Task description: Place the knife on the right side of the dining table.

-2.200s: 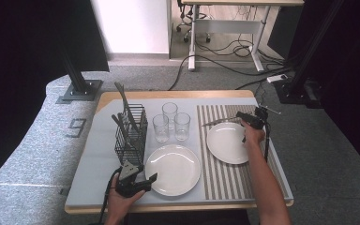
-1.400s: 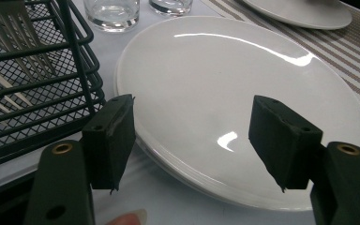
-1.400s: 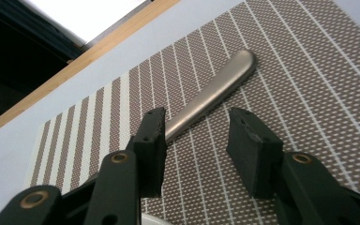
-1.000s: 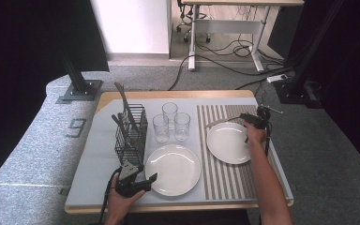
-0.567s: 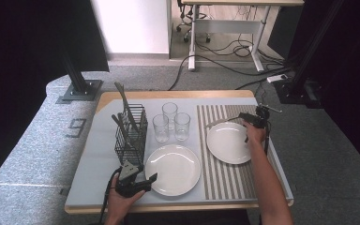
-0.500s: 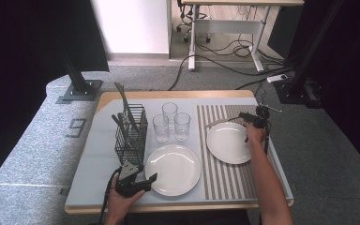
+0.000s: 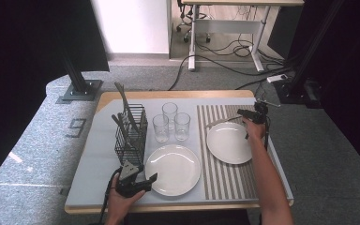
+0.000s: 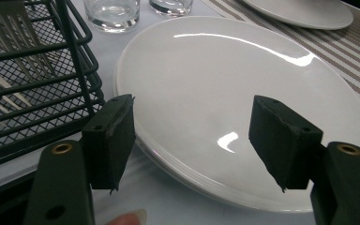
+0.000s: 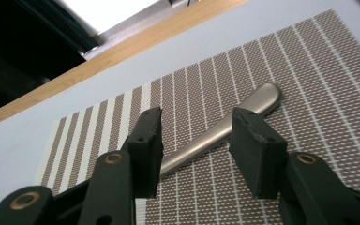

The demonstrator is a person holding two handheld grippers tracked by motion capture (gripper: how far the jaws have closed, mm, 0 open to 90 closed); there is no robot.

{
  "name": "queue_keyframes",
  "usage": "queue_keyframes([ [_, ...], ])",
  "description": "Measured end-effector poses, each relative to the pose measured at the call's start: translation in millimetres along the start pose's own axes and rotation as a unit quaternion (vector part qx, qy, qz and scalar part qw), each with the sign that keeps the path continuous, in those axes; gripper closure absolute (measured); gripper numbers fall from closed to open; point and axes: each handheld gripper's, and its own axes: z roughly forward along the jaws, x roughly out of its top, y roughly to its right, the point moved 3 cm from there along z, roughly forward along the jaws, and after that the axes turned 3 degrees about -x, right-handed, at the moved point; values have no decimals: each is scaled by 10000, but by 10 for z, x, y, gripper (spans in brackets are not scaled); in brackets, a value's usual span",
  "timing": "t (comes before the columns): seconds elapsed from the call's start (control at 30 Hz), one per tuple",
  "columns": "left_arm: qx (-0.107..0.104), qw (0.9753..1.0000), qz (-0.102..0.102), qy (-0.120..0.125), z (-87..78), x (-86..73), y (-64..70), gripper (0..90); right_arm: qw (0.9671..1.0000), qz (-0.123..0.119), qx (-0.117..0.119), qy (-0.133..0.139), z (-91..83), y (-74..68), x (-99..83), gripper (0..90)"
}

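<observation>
Right gripper (image 7: 244, 114) hovers over the far part of the striped placemat (image 7: 225, 178), near the table's (image 7: 89, 183) far right corner. Jaws moderately apart, nothing between the pads. In the right gripper view the right gripper (image 9: 194, 136) straddles a metal utensil handle (image 9: 225, 131) that lies flat on the placemat (image 9: 309, 84); the handle runs slantwise between the two jaws, and neither pad touches it. Which utensil it is cannot be told: the working end is hidden behind the left-hand jaw. In the high view the handle (image 7: 218, 122) lies just beyond the far rim of the small plate (image 7: 228, 143), which sits on the placemat.

Left gripper (image 7: 143, 183) sits at the near edge of the table, left of centre, held in the left hand (image 7: 122, 201). Jaws wide, holding nothing. In the left gripper view the left gripper (image 8: 192, 145) is poised over the near rim of the large plate (image 8: 243, 84), pads clear of it.

Large plate (image 7: 174, 168) rests on the bare table surface, just left of the placemat. Wire cutlery basket (image 7: 131, 136) stands left of it, holding utensils. Three glasses (image 7: 171, 123) are grouped beyond the large plate, between basket and placemat.
</observation>
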Motion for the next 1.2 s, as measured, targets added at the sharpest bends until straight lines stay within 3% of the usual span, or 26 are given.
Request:
queue_keyframes([
  [0.83,-7,10000,21,-36,30,-4,13,317,9998,-50,135,-98,188,-41,-14,536],
  [1.2,15,10000,2,-72,42,-18,-6,318,9996,-109,159,-191,284,-121,24,531],
])
